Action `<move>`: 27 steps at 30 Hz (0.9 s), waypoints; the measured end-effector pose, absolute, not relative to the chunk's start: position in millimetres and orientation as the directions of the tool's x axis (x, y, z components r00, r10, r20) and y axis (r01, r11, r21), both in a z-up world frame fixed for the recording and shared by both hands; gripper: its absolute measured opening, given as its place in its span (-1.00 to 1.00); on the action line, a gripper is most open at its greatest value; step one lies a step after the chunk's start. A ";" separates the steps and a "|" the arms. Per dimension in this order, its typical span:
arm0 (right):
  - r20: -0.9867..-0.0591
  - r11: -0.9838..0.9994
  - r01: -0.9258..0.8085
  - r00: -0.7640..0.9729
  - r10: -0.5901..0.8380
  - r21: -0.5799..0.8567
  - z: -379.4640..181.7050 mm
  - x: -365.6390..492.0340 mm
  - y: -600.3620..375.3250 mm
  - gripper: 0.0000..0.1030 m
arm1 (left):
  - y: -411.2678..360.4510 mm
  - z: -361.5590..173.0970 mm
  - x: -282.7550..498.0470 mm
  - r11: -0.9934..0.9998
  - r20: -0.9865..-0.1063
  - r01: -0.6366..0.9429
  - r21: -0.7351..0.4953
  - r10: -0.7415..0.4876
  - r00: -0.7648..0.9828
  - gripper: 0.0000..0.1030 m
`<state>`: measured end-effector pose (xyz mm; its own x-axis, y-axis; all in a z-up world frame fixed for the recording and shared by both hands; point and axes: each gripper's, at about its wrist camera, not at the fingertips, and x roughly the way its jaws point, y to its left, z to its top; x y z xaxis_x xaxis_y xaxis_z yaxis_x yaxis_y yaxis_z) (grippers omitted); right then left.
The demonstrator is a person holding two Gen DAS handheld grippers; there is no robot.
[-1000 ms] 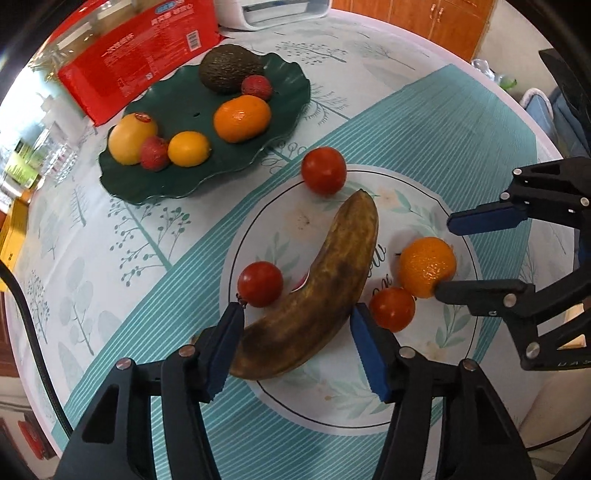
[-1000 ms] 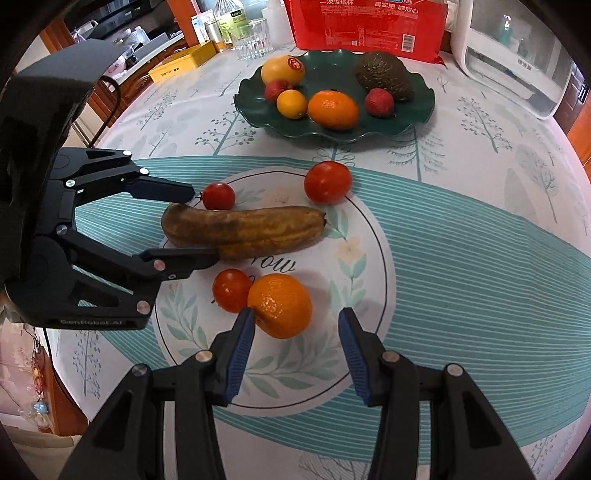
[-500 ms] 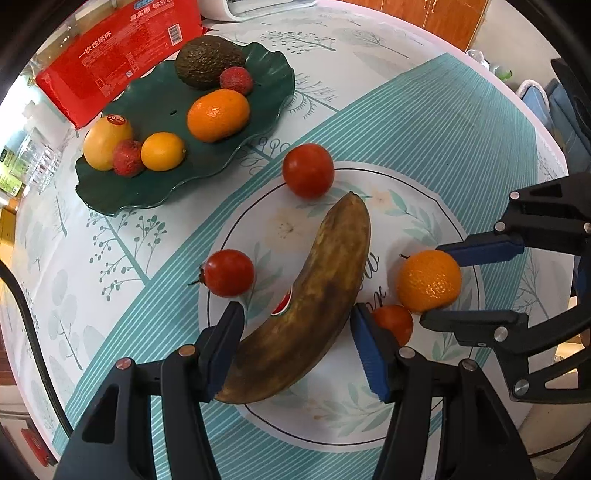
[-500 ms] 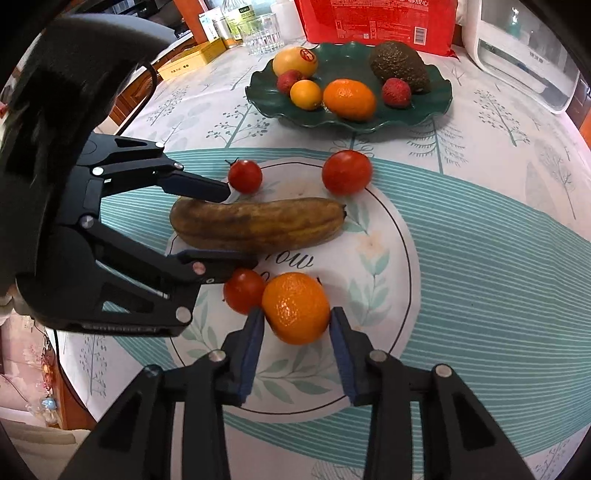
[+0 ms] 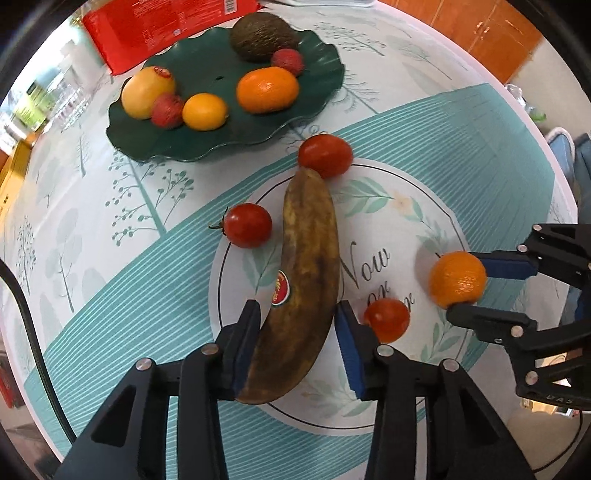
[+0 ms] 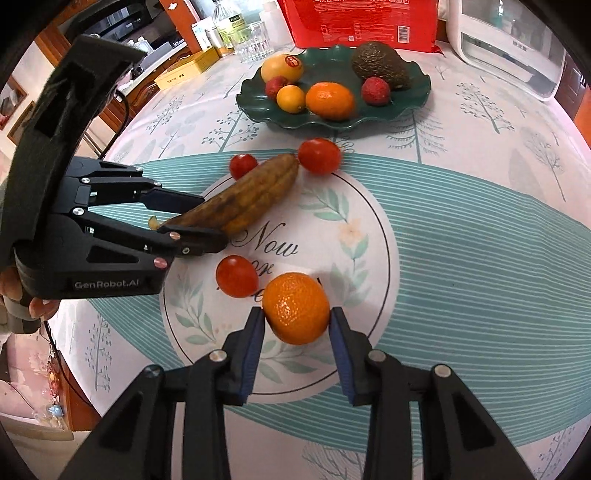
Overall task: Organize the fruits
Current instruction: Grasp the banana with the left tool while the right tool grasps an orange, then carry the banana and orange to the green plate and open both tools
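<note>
A round table under a white cloth (image 6: 461, 155) printed with trees and teal stripes carries a green scalloped plate (image 6: 417, 99) holding 6 fruits. Nearer than the plate, the left gripper (image 5: 297, 325), its jaws just closing, clamps the browned banana (image 5: 310, 258), and the right gripper (image 6: 295, 325) pinches the orange (image 6: 297, 306). Behind the plate stand a red packet (image 6: 369, 22) and wooden cabinets (image 5: 491, 33).

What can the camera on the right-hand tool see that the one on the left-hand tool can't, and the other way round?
Only the right view shows a drinking glass, a white appliance, and fingers holding the left tool. Only the left view shows orange cabinet doors and the banana's sticker. Both show the green plate of fruit, three tomatoes, the brown banana clamped by the left tool and the orange clamped by the right tool.
</note>
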<state>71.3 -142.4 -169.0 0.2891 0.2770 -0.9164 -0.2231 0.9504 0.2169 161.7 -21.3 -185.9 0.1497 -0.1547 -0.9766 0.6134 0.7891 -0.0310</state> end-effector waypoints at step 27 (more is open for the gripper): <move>-0.887 0.935 -0.281 0.343 0.309 0.217 -128.0 69.9 -157.7 -0.32 | 0.0 -160.0 121.4 0.902 -0.945 0.419 -0.099 -0.217 0.243 -0.35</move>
<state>69.9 -157.7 -128.0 0.3430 0.3086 -0.8872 -0.2810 0.9350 0.2165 121.4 0.0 -160.0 0.2433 -0.2170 -0.9454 0.4192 0.9024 -0.0993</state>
